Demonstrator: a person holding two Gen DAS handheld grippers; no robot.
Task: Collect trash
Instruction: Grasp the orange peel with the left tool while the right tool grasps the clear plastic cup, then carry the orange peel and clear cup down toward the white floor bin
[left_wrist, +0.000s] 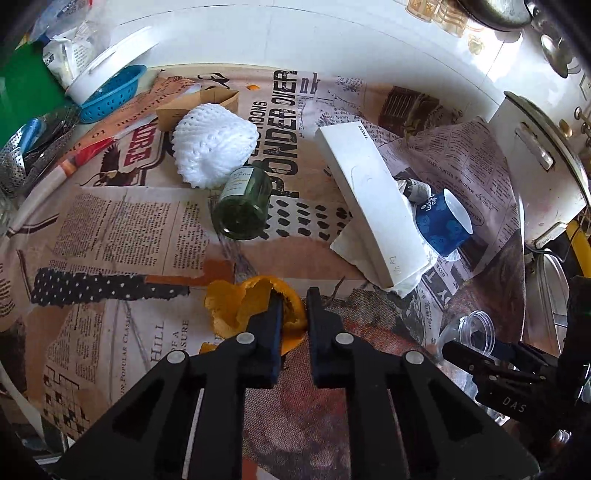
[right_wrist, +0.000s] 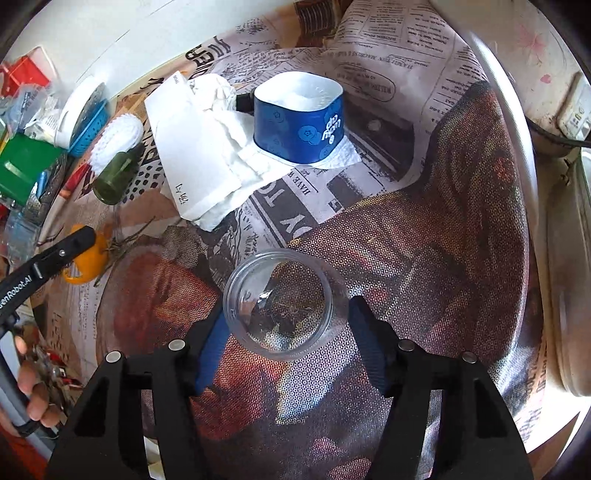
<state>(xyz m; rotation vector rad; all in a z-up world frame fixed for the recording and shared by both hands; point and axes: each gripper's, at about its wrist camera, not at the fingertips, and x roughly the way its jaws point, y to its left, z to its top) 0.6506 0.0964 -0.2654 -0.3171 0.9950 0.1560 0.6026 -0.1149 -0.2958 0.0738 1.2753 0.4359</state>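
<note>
My left gripper (left_wrist: 294, 295) is shut on an orange peel (left_wrist: 240, 310) low over the newspaper-covered table (left_wrist: 122, 229); the peel also shows in the right wrist view (right_wrist: 86, 266). My right gripper (right_wrist: 286, 314) is shut on a clear plastic cup (right_wrist: 284, 317), held upright with some dry scraps inside; the cup also shows in the left wrist view (left_wrist: 474, 330). Loose trash lies beyond: a white foam fruit net (left_wrist: 214, 146), a green glass jar (left_wrist: 245, 203) on its side, a white box (left_wrist: 373, 203), crumpled tissue (right_wrist: 236, 147) and a blue paper cup (right_wrist: 301, 118).
A blue basket (left_wrist: 110, 94), a white tub (left_wrist: 107, 62) and metal utensils (left_wrist: 22, 158) crowd the table's left edge. A white appliance (left_wrist: 535, 158) stands at the right. A green box (right_wrist: 22, 166) sits far left in the right wrist view.
</note>
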